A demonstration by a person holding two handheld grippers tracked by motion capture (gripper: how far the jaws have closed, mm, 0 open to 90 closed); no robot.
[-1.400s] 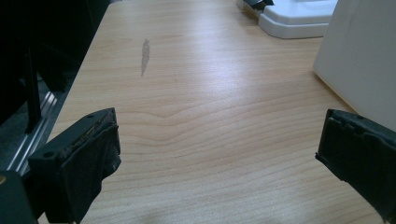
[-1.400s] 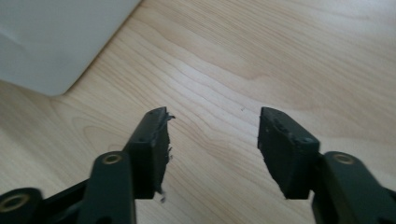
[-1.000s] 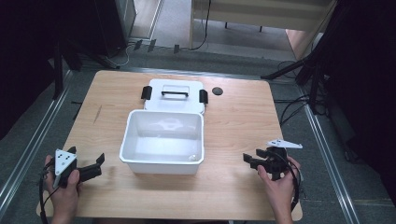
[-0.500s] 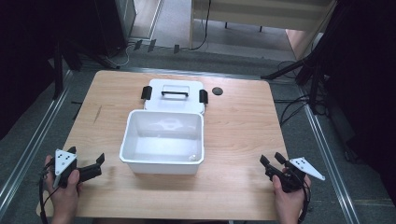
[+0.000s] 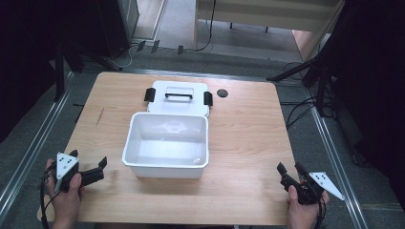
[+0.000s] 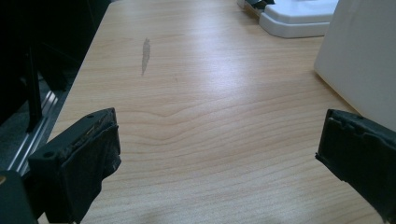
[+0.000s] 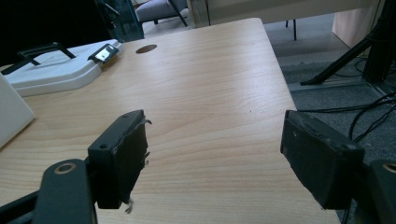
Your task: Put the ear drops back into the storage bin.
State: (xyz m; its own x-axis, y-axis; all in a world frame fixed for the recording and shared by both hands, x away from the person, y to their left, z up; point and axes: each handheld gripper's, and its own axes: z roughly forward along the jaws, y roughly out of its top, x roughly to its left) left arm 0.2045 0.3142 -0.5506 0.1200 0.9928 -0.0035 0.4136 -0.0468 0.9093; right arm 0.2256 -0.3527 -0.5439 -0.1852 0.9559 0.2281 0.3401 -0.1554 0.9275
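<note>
Both grippers rest spread and empty, left gripper (image 5: pixel 98 168), right gripper (image 5: pixel 290 170) (jaws just opened); approach the white box (image 5: pixel 166 144) squarely, gripping opposite walls

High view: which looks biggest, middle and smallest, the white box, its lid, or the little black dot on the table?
1. Open white plastic box, biggest.
2. Flat white lid with black handle and clips, middle; it lies farther from the camera, so the gap is unsure.
3. Small round black dot, smallest.
</note>
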